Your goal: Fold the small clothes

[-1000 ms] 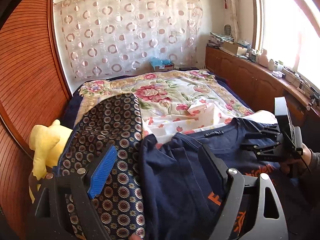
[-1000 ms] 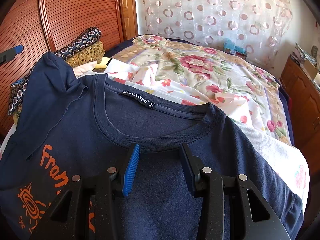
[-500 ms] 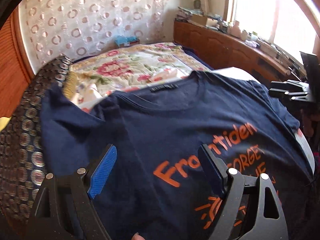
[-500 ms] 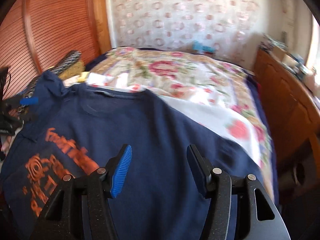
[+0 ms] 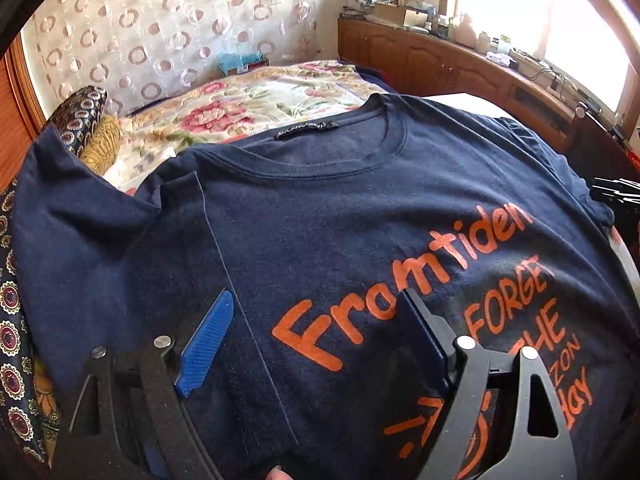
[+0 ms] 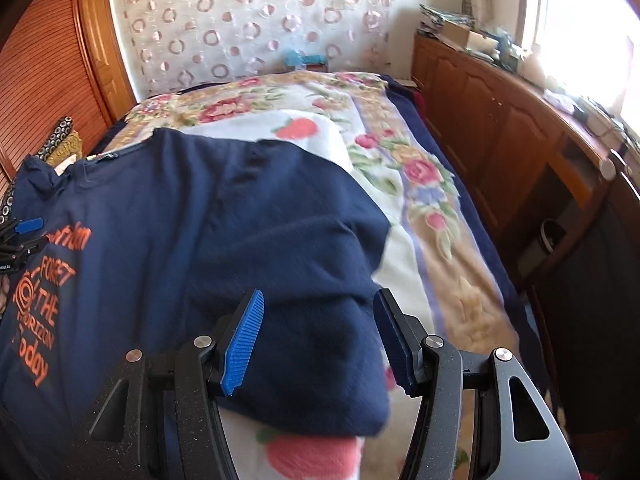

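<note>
Shirt [image 5: 320, 220] flat on floral bedspread [image 6: 420, 184], left tool [image 5: 316, 340] spread over chest, right tool [image 6: 320, 340] spread above sleeve edge.

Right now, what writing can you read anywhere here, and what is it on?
"Fromtiden" (cut off), "FORGET", "THE", "ZON", "day": orange print on the navy T-shirt.
"THE", "HORIZON", "Today": same print, right wrist view.
Neck label: too small to read.
Nothing else readable.

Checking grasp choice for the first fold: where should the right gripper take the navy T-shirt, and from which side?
Probably the sleeve of the navy T-shirt, lying flat on the floral blanket directly ahead of the open right gripper. Come from the shirt's outer side, where the sleeve's free edge is exposed, and pinch that edge.
</note>
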The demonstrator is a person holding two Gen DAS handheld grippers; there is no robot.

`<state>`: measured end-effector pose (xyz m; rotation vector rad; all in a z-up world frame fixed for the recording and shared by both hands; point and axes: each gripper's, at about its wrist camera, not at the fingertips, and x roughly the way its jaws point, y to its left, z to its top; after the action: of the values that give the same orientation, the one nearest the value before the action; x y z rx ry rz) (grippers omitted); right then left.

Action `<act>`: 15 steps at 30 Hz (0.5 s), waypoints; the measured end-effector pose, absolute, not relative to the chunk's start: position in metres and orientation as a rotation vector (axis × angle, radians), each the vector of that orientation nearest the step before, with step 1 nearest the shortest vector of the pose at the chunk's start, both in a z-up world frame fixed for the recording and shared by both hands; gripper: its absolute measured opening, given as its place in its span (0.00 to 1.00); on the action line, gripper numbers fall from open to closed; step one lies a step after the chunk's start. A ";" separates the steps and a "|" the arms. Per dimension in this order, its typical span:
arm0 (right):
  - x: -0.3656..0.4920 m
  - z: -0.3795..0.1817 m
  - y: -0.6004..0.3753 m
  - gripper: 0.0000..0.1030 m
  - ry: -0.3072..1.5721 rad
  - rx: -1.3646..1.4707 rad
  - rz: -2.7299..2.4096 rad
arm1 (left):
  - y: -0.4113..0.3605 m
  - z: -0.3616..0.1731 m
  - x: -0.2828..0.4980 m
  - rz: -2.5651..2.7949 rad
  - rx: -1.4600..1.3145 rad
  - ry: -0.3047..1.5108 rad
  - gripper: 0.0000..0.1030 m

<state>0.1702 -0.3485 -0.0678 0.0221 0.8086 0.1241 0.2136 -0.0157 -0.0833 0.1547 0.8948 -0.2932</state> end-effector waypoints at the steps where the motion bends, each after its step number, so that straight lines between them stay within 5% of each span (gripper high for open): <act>1: 0.171 -0.067 -0.351 0.57 0.816 0.026 0.121 | -0.015 -0.083 0.213 -0.293 0.150 0.893 0.82; 15: 0.161 -0.059 -0.373 0.56 0.869 0.153 0.150 | -0.018 -0.085 0.214 -0.302 0.154 0.897 0.87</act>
<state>0.1608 -0.3732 -0.0594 0.1534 0.8687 0.1499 0.2142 -0.0176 -0.0848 0.1543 0.8974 -0.3024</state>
